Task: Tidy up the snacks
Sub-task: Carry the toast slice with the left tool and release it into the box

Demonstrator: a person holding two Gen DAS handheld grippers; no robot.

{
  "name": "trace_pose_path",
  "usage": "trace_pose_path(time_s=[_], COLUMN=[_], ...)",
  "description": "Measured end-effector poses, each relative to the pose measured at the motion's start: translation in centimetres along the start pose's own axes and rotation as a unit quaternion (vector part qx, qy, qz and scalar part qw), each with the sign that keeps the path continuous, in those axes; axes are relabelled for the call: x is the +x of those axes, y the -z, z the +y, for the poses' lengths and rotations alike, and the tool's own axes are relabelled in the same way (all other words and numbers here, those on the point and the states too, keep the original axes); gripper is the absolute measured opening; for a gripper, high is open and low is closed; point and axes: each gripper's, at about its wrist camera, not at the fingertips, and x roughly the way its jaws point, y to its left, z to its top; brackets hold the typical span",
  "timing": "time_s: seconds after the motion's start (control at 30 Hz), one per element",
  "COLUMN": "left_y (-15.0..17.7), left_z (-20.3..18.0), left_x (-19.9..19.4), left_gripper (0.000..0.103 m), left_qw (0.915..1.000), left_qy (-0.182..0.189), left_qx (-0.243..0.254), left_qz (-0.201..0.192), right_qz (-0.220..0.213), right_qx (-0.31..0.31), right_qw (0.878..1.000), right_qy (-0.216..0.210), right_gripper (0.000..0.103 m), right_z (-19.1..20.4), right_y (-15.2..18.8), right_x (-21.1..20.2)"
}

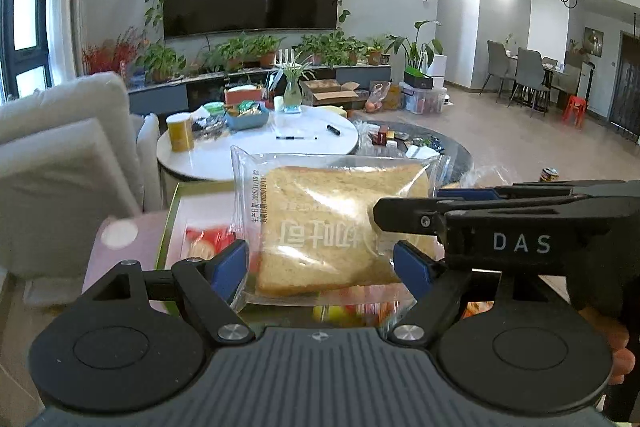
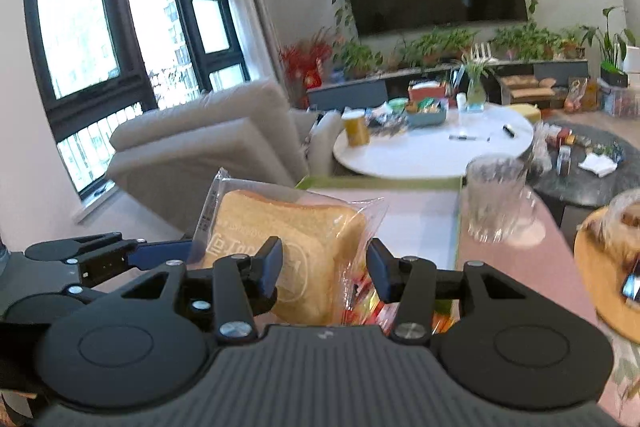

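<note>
A slice of bread in a clear printed wrapper (image 1: 328, 223) hangs in the air above an open green-rimmed box (image 1: 172, 211). My left gripper (image 1: 320, 263) has its blue pads pressed on the packet's two side edges. My right gripper (image 1: 406, 205) comes in from the right and pinches the packet's right edge across the slice's thickness. In the right wrist view the bread packet (image 2: 288, 227) sits between the right gripper's (image 2: 324, 267) fingers, and one blue pad (image 2: 160, 254) of the left gripper meets the wrapper's left edge. Colourful wrapped snacks (image 1: 208, 239) lie in the box underneath.
The box stands on a pink table (image 2: 520, 267) beside a glass mug (image 2: 496, 199) and a yellow plate (image 2: 600, 267). Beyond are a cluttered white round table (image 1: 260, 147), a dark round table (image 1: 448, 147) and a pale sofa (image 1: 60, 167) on the left.
</note>
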Motion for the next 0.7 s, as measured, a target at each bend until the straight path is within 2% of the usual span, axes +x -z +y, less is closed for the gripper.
trace_pose_path(time_s=[0.27, 0.7], left_y=[-2.5, -2.1], left_z=[-0.2, 1.4], left_x=[6.6, 13.4], left_gripper=[0.077, 0.077], left_qw=[0.9998, 0.9982], left_qy=[0.002, -0.016], left_qx=[-0.003, -0.012], left_qz=[0.019, 0.057], right_qz=[-0.015, 0.020], right_qx=[0.005, 0.011], right_qw=[1.000, 1.000], right_qy=[-0.002, -0.002], right_gripper=[0.043, 0.043], right_z=[-3.7, -6.7], right_y=[-1.8, -0.8], right_x=[3.2, 8.4])
